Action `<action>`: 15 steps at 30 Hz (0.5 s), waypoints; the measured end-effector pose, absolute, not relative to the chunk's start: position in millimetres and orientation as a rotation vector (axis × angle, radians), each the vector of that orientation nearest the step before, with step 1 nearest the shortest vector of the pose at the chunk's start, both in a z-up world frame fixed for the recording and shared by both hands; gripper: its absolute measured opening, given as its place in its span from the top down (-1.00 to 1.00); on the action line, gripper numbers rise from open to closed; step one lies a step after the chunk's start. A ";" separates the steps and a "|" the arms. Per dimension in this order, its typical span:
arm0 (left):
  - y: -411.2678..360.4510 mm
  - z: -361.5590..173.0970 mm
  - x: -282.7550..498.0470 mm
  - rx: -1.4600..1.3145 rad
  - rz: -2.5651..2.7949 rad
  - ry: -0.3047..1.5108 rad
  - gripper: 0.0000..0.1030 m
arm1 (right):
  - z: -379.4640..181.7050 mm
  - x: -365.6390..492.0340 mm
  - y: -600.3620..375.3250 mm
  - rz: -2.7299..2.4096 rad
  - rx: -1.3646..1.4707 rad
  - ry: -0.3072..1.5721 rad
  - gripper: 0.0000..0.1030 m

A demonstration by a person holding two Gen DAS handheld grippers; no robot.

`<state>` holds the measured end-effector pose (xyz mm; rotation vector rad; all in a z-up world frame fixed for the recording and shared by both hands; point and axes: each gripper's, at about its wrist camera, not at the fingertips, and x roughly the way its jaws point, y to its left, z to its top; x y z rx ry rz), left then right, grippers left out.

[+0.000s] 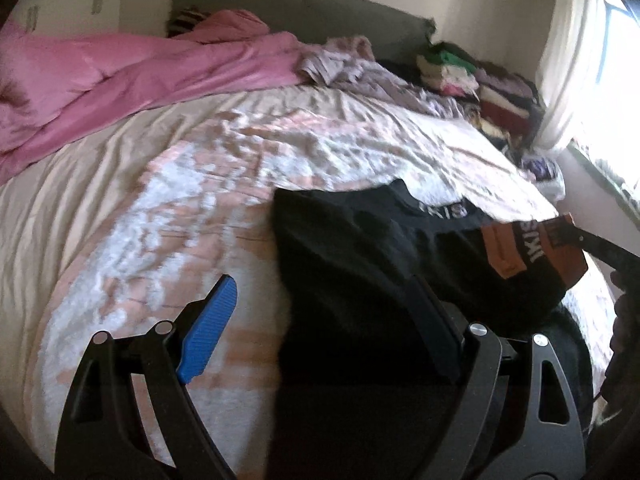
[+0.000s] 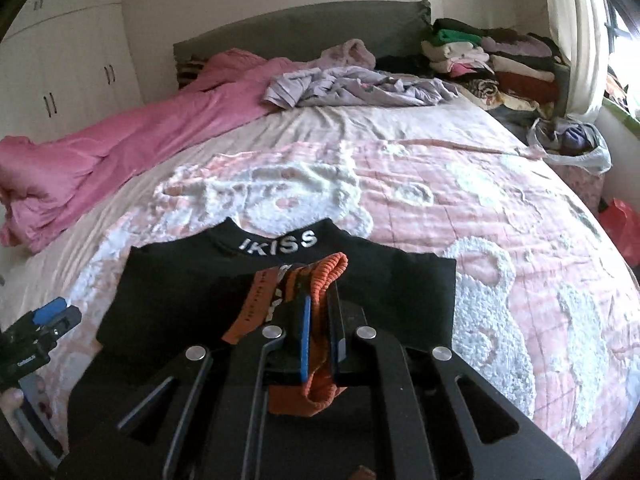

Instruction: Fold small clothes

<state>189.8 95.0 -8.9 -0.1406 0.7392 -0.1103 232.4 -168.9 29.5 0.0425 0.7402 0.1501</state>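
The black garment [image 2: 280, 300] lies flat on my pink-and-white bedspread [image 2: 500, 240], low and centre in the right wrist view, its collar with white letters toward the top of the frame. My right tongs [image 2: 320, 312] sit over its middle, clamped tight on the orange ribbed cuff [image 2: 320, 284]; the cuff bulges above the pads and hangs out below them. An orange strip with lettering runs down just to the left of the pads.

In the left wrist view the same garment fills the lower right of the frame. My left tongs [image 1: 324, 308] stand wide with nothing gripped: the blue pad [image 1: 208, 328] is over bare bedspread at lower left, while the other finger [image 1: 436, 320] is over the black cloth; I cannot tell whether it touches. The garment's left edge falls between the 2 fingers. At the right edge of that frame the orange cuff is lifted off the bed.

Both tongs slant down toward the bed. In the right wrist view my left tongs show at the far left edge, with a fingertip [image 2: 10, 400] on the handle.
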 end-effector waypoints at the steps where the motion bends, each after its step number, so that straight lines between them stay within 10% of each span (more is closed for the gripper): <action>1: 88.7 -10.2 194.2 -0.130 -0.119 0.754 -0.54 | 28.3 234.0 -169.4 0.149 0.047 0.742 0.88; 15: 31.3 -48.8 246.9 -0.037 -0.165 0.914 -0.53 | 20.2 236.1 -177.5 0.113 0.031 0.763 0.88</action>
